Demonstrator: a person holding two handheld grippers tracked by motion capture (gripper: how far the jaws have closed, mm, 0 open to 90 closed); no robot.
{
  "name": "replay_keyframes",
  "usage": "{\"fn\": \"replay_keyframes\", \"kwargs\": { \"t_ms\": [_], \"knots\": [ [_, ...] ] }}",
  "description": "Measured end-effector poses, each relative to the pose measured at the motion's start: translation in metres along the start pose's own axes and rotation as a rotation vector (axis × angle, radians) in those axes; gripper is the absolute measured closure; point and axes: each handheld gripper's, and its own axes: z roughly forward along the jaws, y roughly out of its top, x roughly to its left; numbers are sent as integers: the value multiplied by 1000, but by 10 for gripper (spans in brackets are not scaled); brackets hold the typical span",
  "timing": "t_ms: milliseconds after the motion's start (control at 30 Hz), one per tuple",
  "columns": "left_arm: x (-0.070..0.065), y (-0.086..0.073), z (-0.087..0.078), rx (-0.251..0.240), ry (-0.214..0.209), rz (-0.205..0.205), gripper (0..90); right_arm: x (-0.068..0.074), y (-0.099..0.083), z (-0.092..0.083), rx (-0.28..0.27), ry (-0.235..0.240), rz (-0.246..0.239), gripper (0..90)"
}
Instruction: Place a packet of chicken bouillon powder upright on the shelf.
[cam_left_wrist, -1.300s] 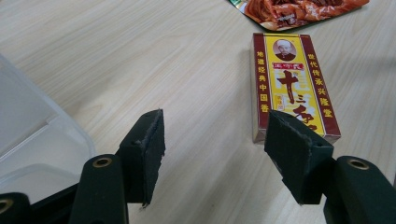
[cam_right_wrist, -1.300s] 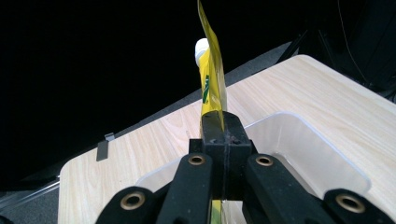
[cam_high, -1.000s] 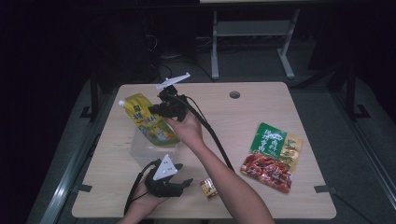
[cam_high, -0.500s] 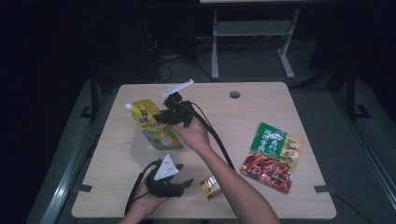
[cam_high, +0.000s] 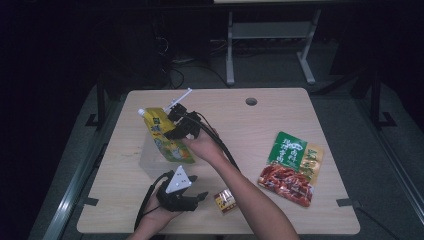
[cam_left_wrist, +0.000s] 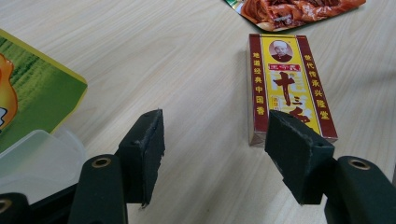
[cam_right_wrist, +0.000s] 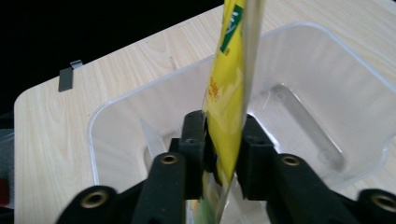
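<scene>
My right gripper (cam_high: 173, 126) (cam_right_wrist: 224, 127) is shut on a yellow pouch (cam_high: 166, 140) (cam_right_wrist: 229, 88). It holds the pouch edge-on and upright, with the lower end down inside a clear plastic container (cam_high: 149, 164) (cam_right_wrist: 308, 88). Its jaws have just been opening a little, and the pouch is still pinched between the pads. My left gripper (cam_high: 199, 198) (cam_left_wrist: 215, 135) rests open near the table's front edge, nothing between its jaws. A small red and yellow box (cam_high: 225, 201) (cam_left_wrist: 289, 79) lies just ahead of its right jaw.
A green snack pack (cam_high: 288, 149), a red one (cam_high: 284, 183) (cam_left_wrist: 299, 7) and a yellowish one (cam_high: 313, 161) lie at the table's right. A round cable hole (cam_high: 251, 101) sits near the far edge. Cables trail from both grippers across the table.
The right gripper has brought the pouch a little lower and more upright into the clear container. The left gripper has stayed where it was.
</scene>
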Motion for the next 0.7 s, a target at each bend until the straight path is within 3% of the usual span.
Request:
{"fn": "replay_keyframes", "kwargs": {
  "t_ms": [167,267,367,433,467,700],
  "knots": [
    [0,0,0,-1,-2,-3,370,-2,-2,0,-5,12,27,894],
    [-1,0,0,-8,-2,-9,370,-2,-3,0,-18,5,17,896],
    [-2,0,1,-12,-2,-14,371,-1,-5,-3,-40,9,45,898],
    [-1,0,0,-7,-2,-9,370,1,-5,-7,-79,10,69,898],
    [-1,0,0,-2,0,-3,371,2,-5,-10,-119,4,58,898],
    [-2,1,0,-1,-5,0,370,9,-7,-8,-197,-7,65,899]
  ]
}}
